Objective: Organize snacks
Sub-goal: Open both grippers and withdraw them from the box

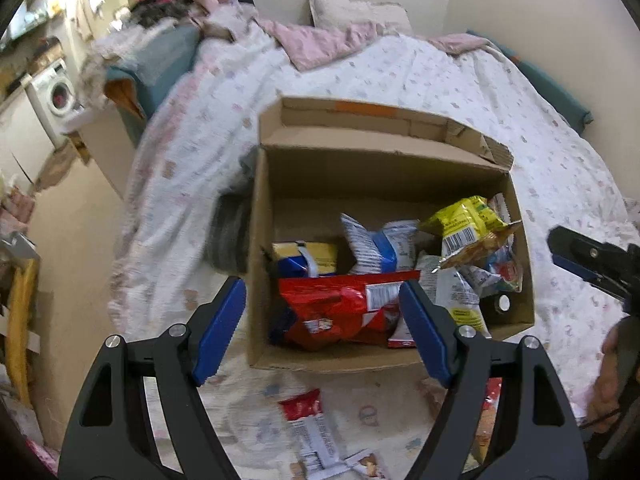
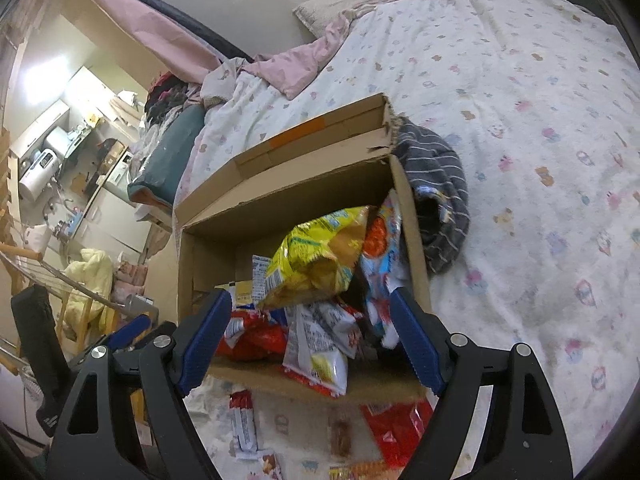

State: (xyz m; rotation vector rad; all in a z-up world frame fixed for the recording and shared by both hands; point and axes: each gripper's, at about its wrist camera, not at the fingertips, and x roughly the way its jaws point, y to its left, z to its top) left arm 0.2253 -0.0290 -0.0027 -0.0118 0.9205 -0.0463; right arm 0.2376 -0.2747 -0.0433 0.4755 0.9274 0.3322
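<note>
From the left wrist, the left gripper (image 1: 322,316) is angling down over the near edge of the cardboard box (image 1: 264,216) on the bed (image 1: 460,80), its jaws standing wide with nothing gripped. A red snack bag (image 1: 340,312) is lying in the box. The right gripper (image 1: 588,264) is showing at the right edge.

From the right wrist, the right gripper (image 2: 310,334) is tilting down toward the same box (image 2: 200,256), jaws spread and empty, a yellow chip bag (image 2: 316,260) lying on top of the pile inside. More packets (image 2: 244,420) are lying on the bed (image 2: 520,120) in front.
</note>
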